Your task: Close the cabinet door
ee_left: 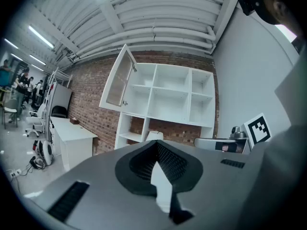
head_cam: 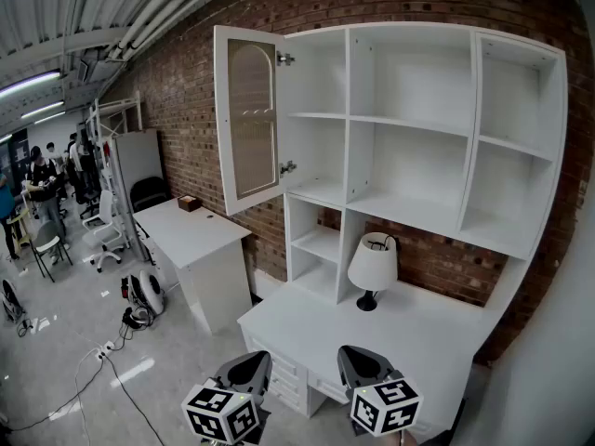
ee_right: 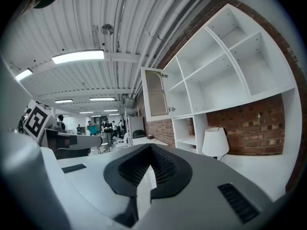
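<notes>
The white cabinet door [head_cam: 249,119] with an arched glass panel stands swung open at the upper left of the white shelf unit [head_cam: 423,128] on the brick wall. Both grippers are low at the front of the head view, well short of the door. My left gripper [head_cam: 249,365] and my right gripper [head_cam: 358,360] point level toward the unit, jaws together, nothing between them. From the left gripper [ee_left: 156,143] the door [ee_left: 119,78] shows up and to the left. From the right gripper [ee_right: 151,148] the door [ee_right: 154,94] lies straight ahead and above.
A white desk [head_cam: 418,337] with drawers runs under the shelves and carries a white-shaded lamp [head_cam: 372,266]. A second white desk [head_cam: 191,229] with a small brown box [head_cam: 189,203] stands left of the door. Chairs, floor cables and people fill the far left.
</notes>
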`<act>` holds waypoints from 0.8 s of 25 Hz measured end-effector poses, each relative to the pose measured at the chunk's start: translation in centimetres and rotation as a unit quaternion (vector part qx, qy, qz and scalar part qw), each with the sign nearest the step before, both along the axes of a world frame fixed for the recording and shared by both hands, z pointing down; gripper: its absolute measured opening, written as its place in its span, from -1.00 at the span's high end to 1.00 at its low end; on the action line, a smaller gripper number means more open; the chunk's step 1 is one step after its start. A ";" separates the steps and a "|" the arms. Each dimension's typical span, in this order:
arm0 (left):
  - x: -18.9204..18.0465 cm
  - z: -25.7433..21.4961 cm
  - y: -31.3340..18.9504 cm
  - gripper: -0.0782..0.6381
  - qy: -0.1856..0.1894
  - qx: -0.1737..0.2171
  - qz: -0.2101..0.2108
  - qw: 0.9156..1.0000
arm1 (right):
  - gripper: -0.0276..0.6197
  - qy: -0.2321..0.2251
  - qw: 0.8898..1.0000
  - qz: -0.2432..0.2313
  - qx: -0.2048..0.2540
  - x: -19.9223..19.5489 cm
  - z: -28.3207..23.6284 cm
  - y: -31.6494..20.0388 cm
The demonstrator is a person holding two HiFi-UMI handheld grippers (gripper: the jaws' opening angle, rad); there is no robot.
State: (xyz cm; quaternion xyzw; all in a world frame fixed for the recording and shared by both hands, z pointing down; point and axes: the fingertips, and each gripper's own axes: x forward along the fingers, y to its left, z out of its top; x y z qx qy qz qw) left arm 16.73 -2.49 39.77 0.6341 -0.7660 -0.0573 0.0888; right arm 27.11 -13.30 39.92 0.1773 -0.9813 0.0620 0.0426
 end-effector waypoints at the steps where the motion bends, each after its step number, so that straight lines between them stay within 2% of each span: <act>1: 0.0 0.0 -0.2 0.76 0.000 0.000 0.000 1.000 | 0.83 0.000 1.000 0.000 -0.001 0.0 0.1 -0.2; 13: 0.2 0.1 -1.4 0.76 -0.001 -0.002 0.005 1.000 | 0.83 -0.005 1.000 -0.001 -0.007 0.0 0.1 -1.2; 20: -1.0 0.1 -1.2 0.76 0.000 -0.001 0.004 1.000 | 0.83 -0.003 1.000 -0.002 -0.010 -1.3 0.1 -1.1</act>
